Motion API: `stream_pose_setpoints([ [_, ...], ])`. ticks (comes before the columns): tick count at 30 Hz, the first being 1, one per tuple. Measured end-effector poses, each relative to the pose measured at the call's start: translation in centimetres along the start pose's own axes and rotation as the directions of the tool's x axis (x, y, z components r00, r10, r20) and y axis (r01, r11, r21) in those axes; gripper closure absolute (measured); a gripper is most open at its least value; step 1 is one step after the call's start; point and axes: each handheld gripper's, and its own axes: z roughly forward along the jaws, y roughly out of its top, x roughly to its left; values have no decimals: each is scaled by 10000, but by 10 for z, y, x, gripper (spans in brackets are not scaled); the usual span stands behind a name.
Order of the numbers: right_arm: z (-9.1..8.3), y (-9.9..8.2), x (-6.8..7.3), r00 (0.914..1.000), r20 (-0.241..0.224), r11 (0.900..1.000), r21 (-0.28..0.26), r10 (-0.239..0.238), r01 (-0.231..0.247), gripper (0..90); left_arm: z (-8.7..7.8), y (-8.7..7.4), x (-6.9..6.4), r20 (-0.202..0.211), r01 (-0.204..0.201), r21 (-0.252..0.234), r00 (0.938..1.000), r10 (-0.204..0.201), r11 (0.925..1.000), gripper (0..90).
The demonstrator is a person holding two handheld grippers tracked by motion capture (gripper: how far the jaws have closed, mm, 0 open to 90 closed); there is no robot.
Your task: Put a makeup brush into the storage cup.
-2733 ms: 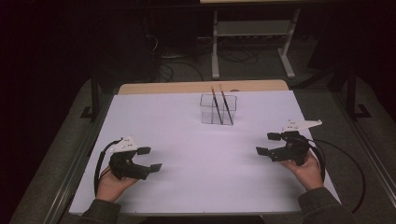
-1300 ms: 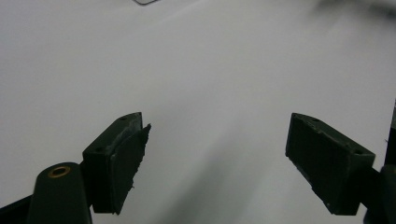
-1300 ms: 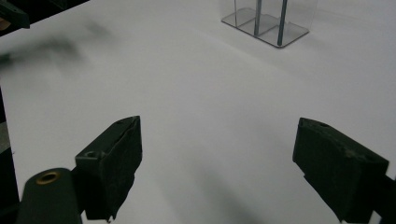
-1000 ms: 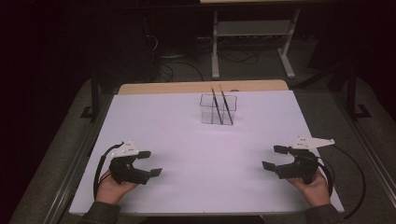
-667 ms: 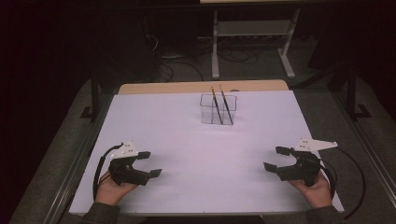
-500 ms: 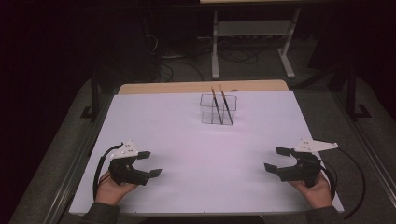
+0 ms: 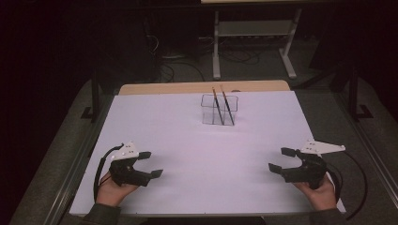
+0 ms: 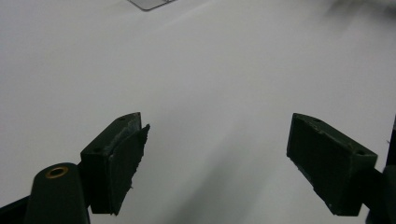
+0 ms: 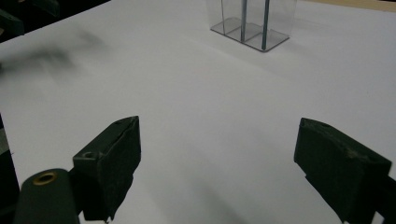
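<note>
Both grippers, left (image 7: 149, 164) and right (image 7: 280, 159), rest low on the white tabletop (image 7: 206, 150), fingers spread wide and empty. They point inward, well apart from the clear holder (image 7: 219, 110), where two pencils (image 7: 220, 105) lean upright, likely the things to reach.

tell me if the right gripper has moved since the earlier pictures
Yes. The right gripper has drawn back toward the person's edge of the table, farther from the clear holder, which has stayed put. Its jaws are open.
</note>
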Motion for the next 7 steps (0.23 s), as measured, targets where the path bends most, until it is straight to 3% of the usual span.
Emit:
stream_pose_setpoints([
  [7,2,0,1,9999,0,9999,56,-125,125,139,1,0,0,2,-113,62,9999,113,9999,183],
])
